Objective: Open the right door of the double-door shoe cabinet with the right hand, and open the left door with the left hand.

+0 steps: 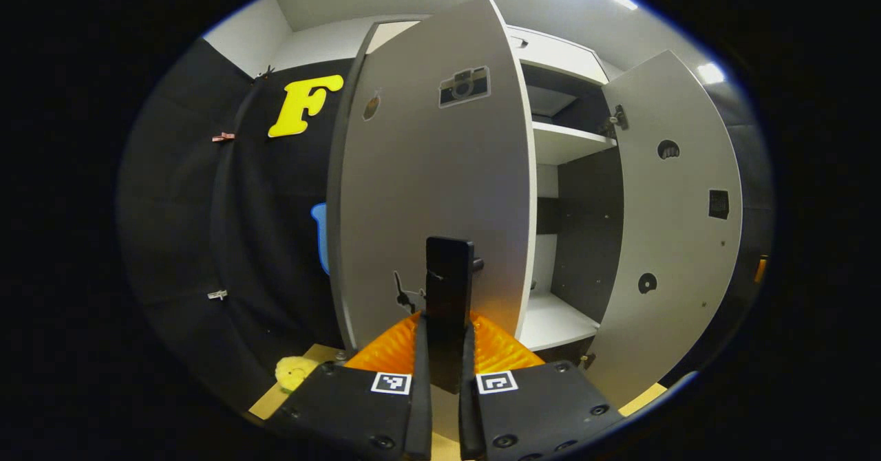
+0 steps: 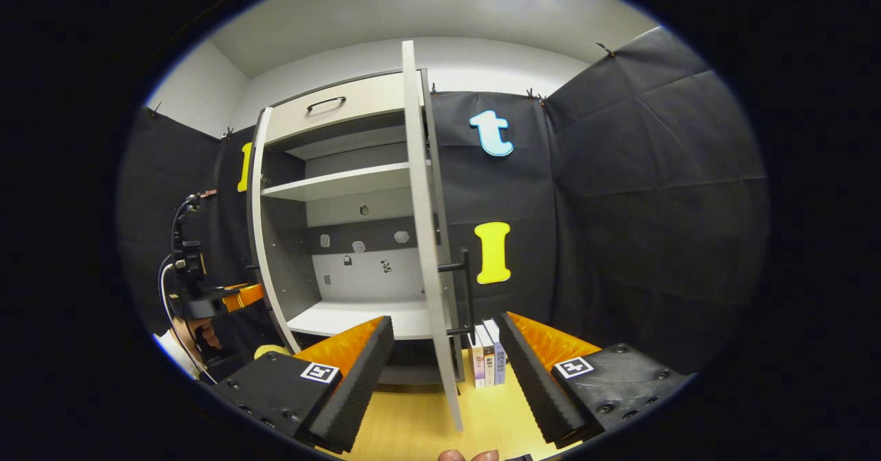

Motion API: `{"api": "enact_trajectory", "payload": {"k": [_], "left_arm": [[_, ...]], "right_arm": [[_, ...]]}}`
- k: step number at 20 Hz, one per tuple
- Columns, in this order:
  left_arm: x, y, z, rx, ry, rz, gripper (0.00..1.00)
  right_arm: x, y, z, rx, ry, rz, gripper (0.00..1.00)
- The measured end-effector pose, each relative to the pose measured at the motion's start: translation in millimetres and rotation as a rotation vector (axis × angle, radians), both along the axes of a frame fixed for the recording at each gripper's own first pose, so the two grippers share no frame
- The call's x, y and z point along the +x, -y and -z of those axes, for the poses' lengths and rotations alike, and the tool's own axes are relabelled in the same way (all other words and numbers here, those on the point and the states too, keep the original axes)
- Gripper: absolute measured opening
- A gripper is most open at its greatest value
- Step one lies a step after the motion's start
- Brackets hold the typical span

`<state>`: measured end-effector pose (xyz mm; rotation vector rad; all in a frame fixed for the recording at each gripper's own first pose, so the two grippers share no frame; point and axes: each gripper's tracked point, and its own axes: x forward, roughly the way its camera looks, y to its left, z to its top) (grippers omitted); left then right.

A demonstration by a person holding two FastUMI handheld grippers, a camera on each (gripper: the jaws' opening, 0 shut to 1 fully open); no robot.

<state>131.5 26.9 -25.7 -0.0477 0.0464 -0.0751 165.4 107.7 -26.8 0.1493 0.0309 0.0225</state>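
The left door of the white shoe cabinet stands swung out toward me. My left gripper is shut on its black bar handle, both fingers pressed against it. The right door hangs wide open, showing its inner face. In the right gripper view that right door is edge-on, its black handle on the outer side. My right gripper is open, one finger on each side of the door's edge and clear of it. The left gripper shows far left, held by a hand, beside the left door.
Bare white shelves show inside the cabinet, with a drawer above them. Three books stand on the wooden surface behind the right door. A yellow plush toy lies beside the left door's foot. Black cloth walls close in on both sides.
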Motion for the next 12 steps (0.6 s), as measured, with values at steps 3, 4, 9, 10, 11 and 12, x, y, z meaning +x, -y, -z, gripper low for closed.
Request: {"api": "enact_trajectory", "payload": {"k": [3,4,9,10,11,12], "left_arm": [[-15,-26,2,-0.011,-0.002,-0.009,0.23],[-19,-33,3,-0.019,-0.004,-0.007,0.19],[-31,-60,4,-0.044,-0.016,-0.018,0.19],[-32,-65,6,-0.045,-0.017,-0.021,0.18],[-34,-70,6,-0.048,-0.019,-0.024,0.18],[-34,-75,9,-0.053,-0.026,-0.023,0.18]], "right_arm": [[-3,-18,-2,0.012,0.004,-0.027,0.98],[-3,-26,-1,0.016,0.002,-0.039,0.98],[-6,-58,0,0.006,-0.004,-0.093,0.98],[-7,-64,0,0.003,-0.005,-0.101,0.98],[-7,-68,0,0.002,-0.004,-0.106,0.98],[-7,-71,-1,0.002,-0.003,-0.11,0.98]]}}
